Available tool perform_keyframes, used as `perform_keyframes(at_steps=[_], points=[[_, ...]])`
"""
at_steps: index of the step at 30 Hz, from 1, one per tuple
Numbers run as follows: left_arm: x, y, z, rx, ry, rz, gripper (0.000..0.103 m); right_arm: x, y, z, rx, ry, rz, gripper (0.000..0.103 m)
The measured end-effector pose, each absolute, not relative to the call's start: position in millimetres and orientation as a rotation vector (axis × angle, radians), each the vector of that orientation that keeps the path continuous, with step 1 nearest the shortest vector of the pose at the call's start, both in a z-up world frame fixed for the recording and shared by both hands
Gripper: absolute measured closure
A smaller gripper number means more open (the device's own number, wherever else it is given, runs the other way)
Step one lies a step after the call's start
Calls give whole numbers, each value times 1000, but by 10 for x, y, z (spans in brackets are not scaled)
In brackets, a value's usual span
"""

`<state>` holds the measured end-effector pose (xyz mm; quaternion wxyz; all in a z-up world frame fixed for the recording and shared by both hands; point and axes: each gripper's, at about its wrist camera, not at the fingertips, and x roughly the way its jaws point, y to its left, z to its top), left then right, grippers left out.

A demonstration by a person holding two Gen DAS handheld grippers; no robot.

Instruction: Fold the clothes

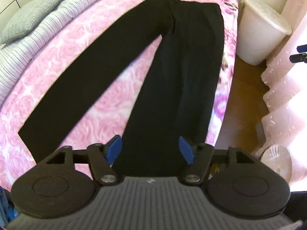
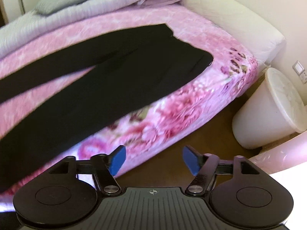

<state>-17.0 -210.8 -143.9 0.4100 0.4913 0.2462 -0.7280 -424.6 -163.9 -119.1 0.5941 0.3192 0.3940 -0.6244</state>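
Observation:
Black trousers [image 1: 172, 67] lie flat on the pink flowered bed cover [image 1: 80, 61], waistband at the far end, the two legs spread apart toward me. My left gripper [image 1: 150, 149] hangs open above the cuff end of the right-hand leg, nothing between its blue pads. In the right wrist view the trousers [image 2: 96, 88] run across the bed from lower left to the waistband at upper right. My right gripper [image 2: 153, 160] is open and empty, over the bed's edge and the brown floor, off to the side of the trousers. The other gripper's blue tip [image 1: 301, 55] shows at the right edge.
A striped grey duvet [image 1: 38, 38] with a grey pillow [image 1: 28, 17] lies bunched along the far side of the bed. A white lidded bin [image 2: 272, 111] stands on the wooden floor [image 1: 243, 95] beside the bed. Pink fabric [image 1: 284, 99] hangs at the right.

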Motion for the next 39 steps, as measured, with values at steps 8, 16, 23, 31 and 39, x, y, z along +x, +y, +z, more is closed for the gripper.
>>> perform_keyframes(at_steps=[8,16,23,31,39], points=[[-168,-2467,-1359,1178,651,-1810,31,-4349,-2071,-678,778,863,-1436,25],[-350,-2820,-1314,1132,630,-1815,30,-4464,-2421,-459,704,909,-1431,25],[-706,-3075,-1204,1025,631,-1680,30,-4986,-3002,-542,626,954,-1332,25],[-1445,-2928,-1194,927,779,-1302,30,-5806,-3891,-852,540,1066,-1019,25],[-2259,-2347,-1154,914,906,-1150,30,-6196,-4090,-932,441,1151,-803,25]])
